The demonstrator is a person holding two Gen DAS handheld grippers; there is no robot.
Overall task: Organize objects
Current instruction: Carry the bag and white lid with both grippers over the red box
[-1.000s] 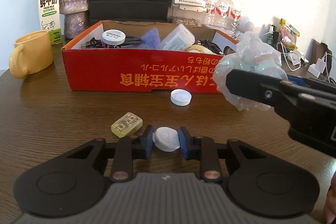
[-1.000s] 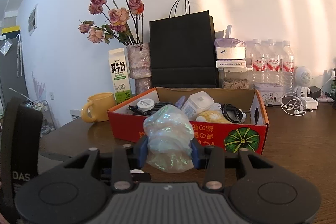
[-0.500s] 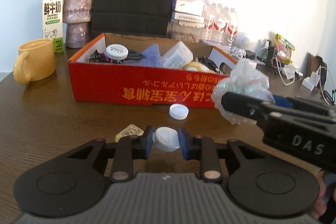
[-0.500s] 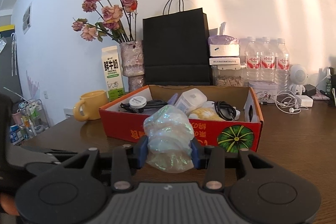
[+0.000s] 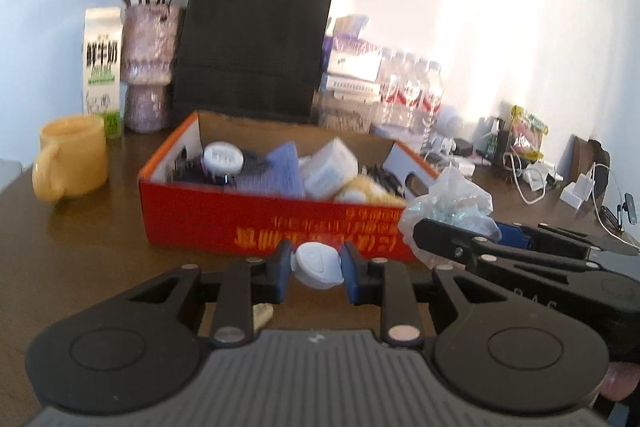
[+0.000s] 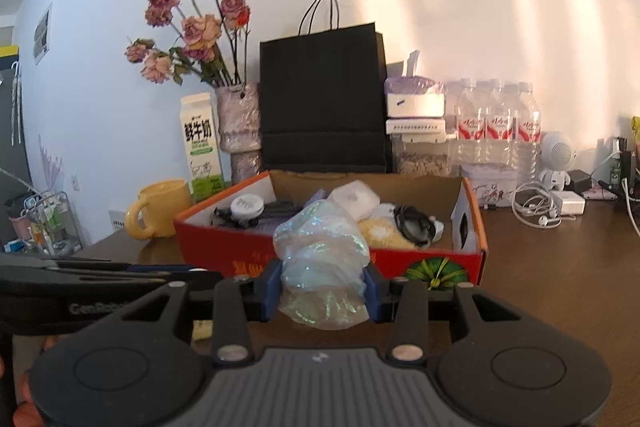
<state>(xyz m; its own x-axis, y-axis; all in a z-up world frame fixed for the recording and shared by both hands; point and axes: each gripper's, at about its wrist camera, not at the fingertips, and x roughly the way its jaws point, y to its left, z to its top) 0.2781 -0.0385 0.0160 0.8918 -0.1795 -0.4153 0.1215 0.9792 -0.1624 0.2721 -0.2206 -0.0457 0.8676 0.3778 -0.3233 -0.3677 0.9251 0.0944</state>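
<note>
Inside red box (image 6: pixel 420 261): cables, jar, pouches; left fingers (image 5: pixel 316 269) clamp white cap (image 5: pixel 318 264), right fingers (image 6: pixel 325 285) clamp plastic bag (image 6: pixel 320 255).

A red box (image 6: pixel 424 259) with orange lettering and a green pumpkin print sits on the dark brown wood-grain desk (image 6: pixel 560 267), with a yellow mug (image 5: pixel 70 157) near the desk's left edge and a black bag (image 6: pixel 322 99) behind.
</note>
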